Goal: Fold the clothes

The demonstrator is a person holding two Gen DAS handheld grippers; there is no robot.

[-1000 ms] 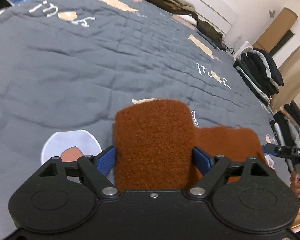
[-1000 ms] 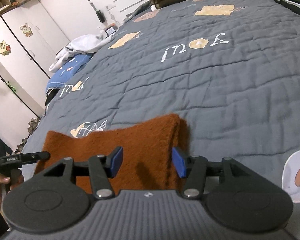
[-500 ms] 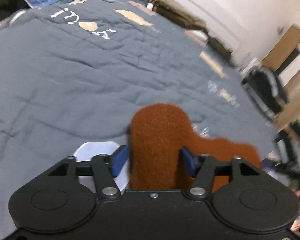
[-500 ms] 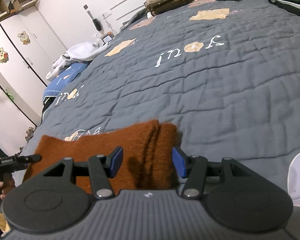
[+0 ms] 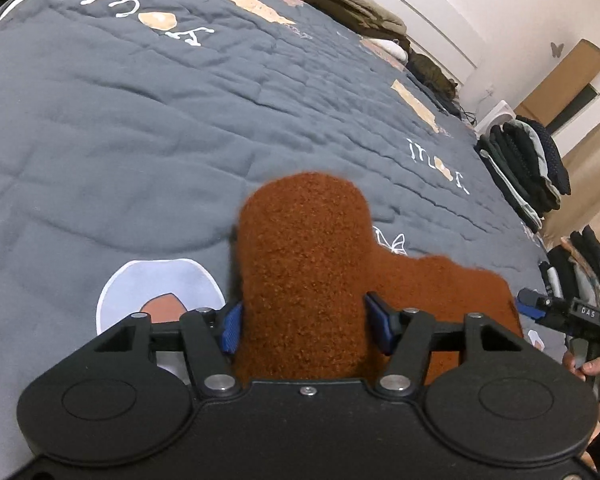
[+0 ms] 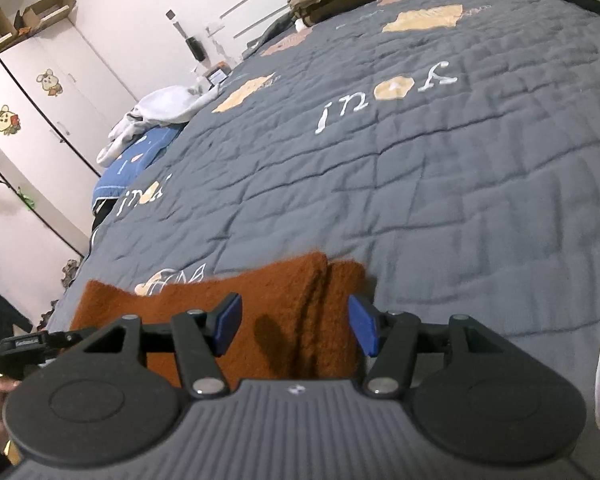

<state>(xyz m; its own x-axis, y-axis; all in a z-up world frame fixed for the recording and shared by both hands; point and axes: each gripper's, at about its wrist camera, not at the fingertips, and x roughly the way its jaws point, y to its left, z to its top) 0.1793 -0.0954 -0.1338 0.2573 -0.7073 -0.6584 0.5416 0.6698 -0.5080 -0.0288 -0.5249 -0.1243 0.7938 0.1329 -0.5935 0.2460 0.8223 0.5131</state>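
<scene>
A fuzzy rust-brown garment (image 5: 304, 264) lies at the near edge of the grey quilted bed (image 5: 140, 128). My left gripper (image 5: 304, 324) has its blue pads either side of a bunched end of the garment, which stands up between the jaws. In the right wrist view the garment (image 6: 284, 304) spreads left in a low folded strip. My right gripper (image 6: 294, 326) is over its right end, jaws apart with cloth lying between them. The right gripper's tip also shows in the left wrist view (image 5: 540, 308).
Stacks of folded dark clothes (image 5: 528, 164) stand at the bed's right side. Olive bedding (image 5: 348, 0) lies at the far end. A white garment (image 6: 160, 112) and a blue quilt (image 6: 128, 168) lie at the bed's left corner near a wardrobe (image 6: 32, 120).
The left gripper's jaws have narrowed onto the garment's end, which now bunches into a rounded hump. The right end of the garment has creased into folds between the right jaws.
</scene>
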